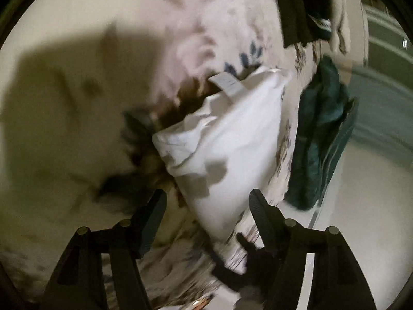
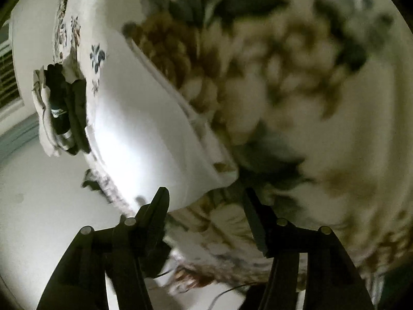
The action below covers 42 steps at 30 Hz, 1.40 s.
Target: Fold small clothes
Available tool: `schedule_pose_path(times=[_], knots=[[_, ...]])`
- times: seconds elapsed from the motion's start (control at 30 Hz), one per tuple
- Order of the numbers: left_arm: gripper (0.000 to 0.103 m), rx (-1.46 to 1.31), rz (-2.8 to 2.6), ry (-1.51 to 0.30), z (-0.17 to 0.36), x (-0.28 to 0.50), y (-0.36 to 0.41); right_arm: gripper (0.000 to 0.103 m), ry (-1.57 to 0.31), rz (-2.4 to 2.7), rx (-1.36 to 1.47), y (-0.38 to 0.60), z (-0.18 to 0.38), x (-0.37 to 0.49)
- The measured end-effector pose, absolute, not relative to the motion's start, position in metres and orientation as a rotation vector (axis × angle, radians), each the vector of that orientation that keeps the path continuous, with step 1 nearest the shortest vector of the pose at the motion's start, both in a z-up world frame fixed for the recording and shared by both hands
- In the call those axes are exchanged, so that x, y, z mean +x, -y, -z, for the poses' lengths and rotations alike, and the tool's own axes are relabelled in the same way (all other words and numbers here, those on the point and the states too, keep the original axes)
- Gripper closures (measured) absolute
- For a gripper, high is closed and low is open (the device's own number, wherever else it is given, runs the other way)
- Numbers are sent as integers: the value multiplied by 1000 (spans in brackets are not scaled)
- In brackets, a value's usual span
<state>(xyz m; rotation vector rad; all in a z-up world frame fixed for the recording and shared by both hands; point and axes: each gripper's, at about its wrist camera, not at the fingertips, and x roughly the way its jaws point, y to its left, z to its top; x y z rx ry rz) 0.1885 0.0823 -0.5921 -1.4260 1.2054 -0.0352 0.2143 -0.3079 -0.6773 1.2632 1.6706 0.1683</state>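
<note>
A white folded garment (image 1: 229, 144) with a white care tag (image 1: 227, 84) lies on a floral cream bedspread (image 1: 77, 129). My left gripper (image 1: 207, 199) is open and empty just in front of the garment's near end. In the right wrist view the same white garment (image 2: 144, 134) lies flat on the bedspread (image 2: 296, 90). My right gripper (image 2: 205, 193) is open and empty, with its fingers on either side of the garment's near corner and not touching it. The frames are blurred by motion.
A dark teal garment (image 1: 320, 134) hangs over the bed edge at the right. A pile of black and cream clothes (image 1: 307, 10) lies at the far end, also in the right wrist view (image 2: 62, 108). Pale floor (image 2: 38, 219) lies beyond the bed edge.
</note>
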Motion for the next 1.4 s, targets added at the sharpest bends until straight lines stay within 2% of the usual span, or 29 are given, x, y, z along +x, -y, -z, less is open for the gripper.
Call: schedule_pose_path(times=[0.03,0.07,0.1,0.13,0.23,0.4,0.47,0.5,0.53,0.57,0.6,0.7,0.87,0.9,0.93,0.97,1.0,1.03,1.2,1.3,1.33,1.37,1.4], knots=[[68,-1467,23,-1168,597,189,-81,42,-1654,-167,1321,302,684,212],[90,-1503,-5,-1145,601,191,-83,52,-1617,-159,1379,298,690,211],[91,-1507,-26,-1137,601,192,-87,66,-1593,-151,1410,298,693,210],[91,-1507,-44,-1116,599,194,-91,87,-1582,-130,1430,299,697,209],[90,-1438,-79,-1105,586,196,-116,92,-1555,-72,1431,307,695,205],[87,-1263,-186,-1125,564,188,-158,91,-1622,-101,1301,319,683,209],[82,-1159,-191,-1150,553,198,-166,77,-1656,-110,1193,326,672,215],[73,-1113,-167,-1155,547,205,-165,72,-1656,-110,1120,330,663,220],[63,-1048,-143,-1173,541,212,-163,57,-1654,-110,1046,333,654,227],[44,-985,-88,-1190,534,229,-155,45,-1635,-111,982,337,643,235],[38,-962,-53,-1192,532,238,-150,44,-1608,-122,950,340,634,243],[38,-842,80,-1205,529,294,-120,44,-1551,-160,907,344,619,280],[40,-716,194,-1230,546,372,-80,44,-1513,-203,862,332,630,353],[48,-679,217,-1250,552,386,-71,44,-1521,-215,851,327,636,368],[62,-642,226,-1267,555,395,-64,44,-1522,-230,858,323,640,378],[97,-603,235,-1290,558,400,-58,54,-1513,-247,867,321,642,387],[97,-578,242,-1299,557,404,-52,72,-1486,-249,862,320,641,394],[98,-565,248,-1291,555,406,-51,100,-1464,-233,835,316,638,399],[99,-582,247,-1237,543,418,-65,100,-1394,-181,790,311,621,412],[97,-606,218,-1288,559,428,-78,100,-1447,-164,749,305,631,419],[97,-646,227,-1324,567,430,-83,97,-1486,-168,761,305,638,420],[93,-666,231,-1337,570,428,-86,85,-1518,-174,781,309,642,419],[78,-678,231,-1340,569,424,-90,75,-1527,-184,802,312,643,416]])
